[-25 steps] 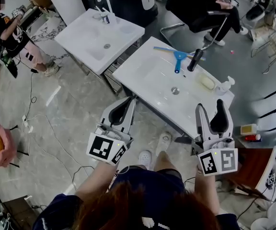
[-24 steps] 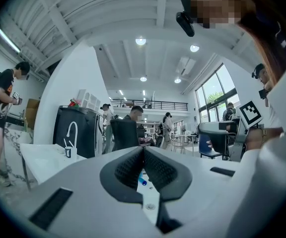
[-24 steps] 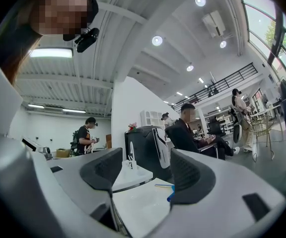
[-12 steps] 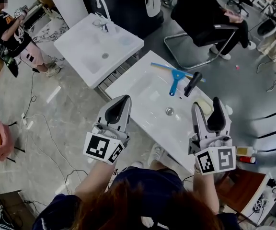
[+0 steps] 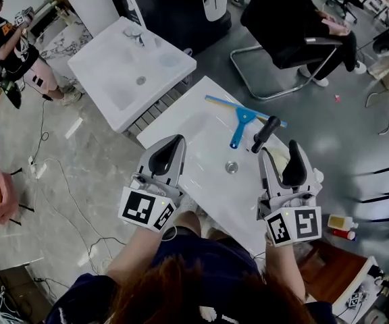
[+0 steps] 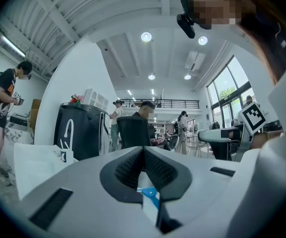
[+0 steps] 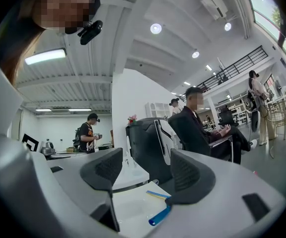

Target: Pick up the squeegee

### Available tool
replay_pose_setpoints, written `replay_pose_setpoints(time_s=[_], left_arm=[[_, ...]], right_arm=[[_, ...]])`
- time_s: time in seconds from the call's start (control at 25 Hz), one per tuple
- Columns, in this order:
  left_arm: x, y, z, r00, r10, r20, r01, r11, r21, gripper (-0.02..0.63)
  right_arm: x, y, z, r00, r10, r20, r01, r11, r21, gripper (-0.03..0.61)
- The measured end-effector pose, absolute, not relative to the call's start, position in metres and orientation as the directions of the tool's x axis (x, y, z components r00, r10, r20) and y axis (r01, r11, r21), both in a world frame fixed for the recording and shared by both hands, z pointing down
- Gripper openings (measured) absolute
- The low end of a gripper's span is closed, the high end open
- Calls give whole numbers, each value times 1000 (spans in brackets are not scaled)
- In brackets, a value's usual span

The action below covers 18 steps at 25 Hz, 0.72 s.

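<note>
Two claws hang over the near edge of the white rectangular ceramic washbasin top (image 5: 189, 121). My left claw (image 5: 171, 144) has its dark ribbed pads pressed together on nothing. My right claw (image 5: 280, 152) has its pads spread apart, and the gap between them is empty. Beyond both lies the blue-handled squeegee with its long pale-blue blade (image 5: 240, 123). It rests flat on the basin top, with the blade running along the far edge and the handle pointing back toward the round metal drain (image 5: 231, 167). Just to its right, ahead of my right claw, stands a black lever (image 5: 263, 134), probably the tap. A second white washbasin (image 5: 123, 69) sits off the far left corner.
</note>
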<state>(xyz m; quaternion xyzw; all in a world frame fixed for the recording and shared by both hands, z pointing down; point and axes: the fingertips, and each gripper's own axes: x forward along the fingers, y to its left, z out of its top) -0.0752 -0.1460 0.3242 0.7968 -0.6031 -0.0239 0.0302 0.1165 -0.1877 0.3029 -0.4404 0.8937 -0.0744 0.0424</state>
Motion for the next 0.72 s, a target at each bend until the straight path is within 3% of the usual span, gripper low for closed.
replay_pose_setpoints(time_s=[0.72], left_arm=[[-108,-267,353,491,-869,58,-869,-484,100,20]], right_arm=[[53,-274,374,-417,-895,160,-904,389,-178,301]])
